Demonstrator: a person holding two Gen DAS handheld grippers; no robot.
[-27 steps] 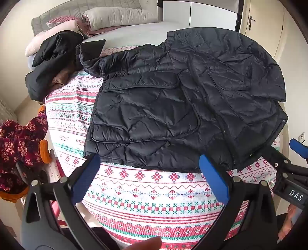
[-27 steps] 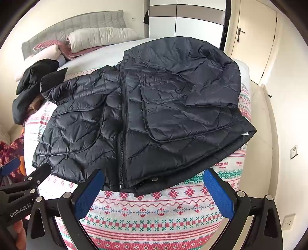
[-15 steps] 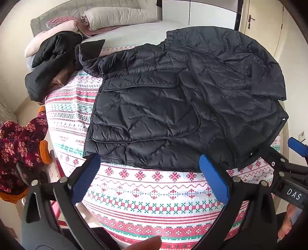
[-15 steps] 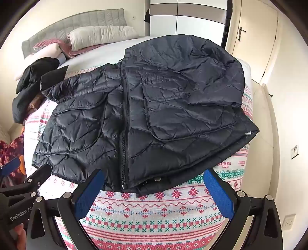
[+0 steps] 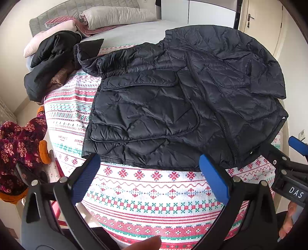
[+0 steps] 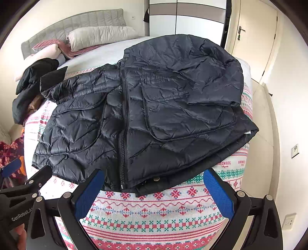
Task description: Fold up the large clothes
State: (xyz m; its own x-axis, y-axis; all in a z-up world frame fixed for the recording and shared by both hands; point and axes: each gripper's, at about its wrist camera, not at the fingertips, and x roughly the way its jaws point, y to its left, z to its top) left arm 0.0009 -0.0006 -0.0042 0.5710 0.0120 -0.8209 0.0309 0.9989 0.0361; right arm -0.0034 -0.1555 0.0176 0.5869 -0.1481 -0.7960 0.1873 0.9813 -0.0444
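Observation:
A black quilted puffer jacket [image 5: 173, 107] lies front up on a patterned red, white and green blanket [image 5: 154, 196] on the bed. Its right sleeve is folded across the chest; its left sleeve [image 5: 90, 57] stretches toward the far left. It also shows in the right wrist view [image 6: 144, 119]. My left gripper [image 5: 150, 177] is open and empty, just in front of the jacket's hem. My right gripper [image 6: 154, 192] is open and empty, at the hem near the zipper's bottom end [image 6: 122, 185].
A pile of dark clothes [image 5: 50, 63] lies at the bed's far left, with pillows [image 5: 115, 17] and a headboard behind. A floral garment [image 5: 17, 146] sits left of the bed. A wardrobe and a door [image 6: 250, 38] stand at the back right.
Both grippers have crept slightly closer to the jacket's hem. The jacket has not moved, and both grippers stay open.

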